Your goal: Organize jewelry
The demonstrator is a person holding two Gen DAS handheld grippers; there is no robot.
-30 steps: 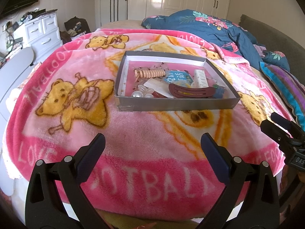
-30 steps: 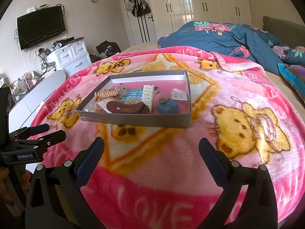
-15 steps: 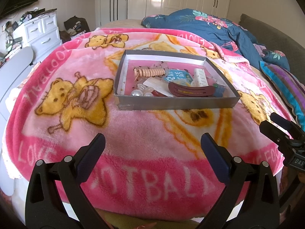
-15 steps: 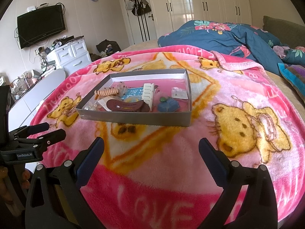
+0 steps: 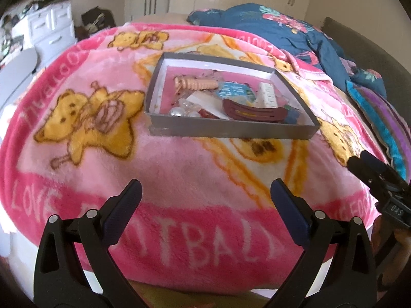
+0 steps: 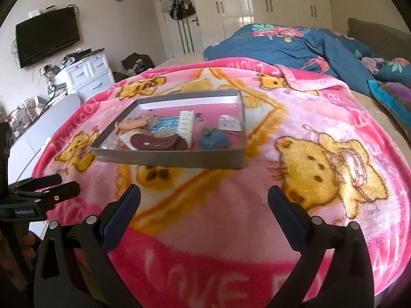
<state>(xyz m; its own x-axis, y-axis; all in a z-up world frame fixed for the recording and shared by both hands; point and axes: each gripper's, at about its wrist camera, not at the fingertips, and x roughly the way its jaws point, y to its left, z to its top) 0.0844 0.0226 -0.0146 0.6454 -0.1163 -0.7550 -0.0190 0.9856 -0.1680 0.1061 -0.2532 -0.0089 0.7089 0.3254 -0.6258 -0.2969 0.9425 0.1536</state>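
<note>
Both views nearer the tray point(image 5: 231, 129) — small pieces inside blur together.

The pink blanket point(image 5: 179, 169) carries white lettering along its near edge: "LOVE" at the left end and letters ending in "TBAL" in the middle. On the right gripper point(image 5: 359, 163), beside the blanket's right end, a small label reads "DAS". The label on the left gripper point(image 6: 59, 187) is too blurred to read.

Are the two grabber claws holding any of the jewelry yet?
No, nothing is held. The left gripper and right gripper are both open over the pink blanket, short of the gray box.
</note>
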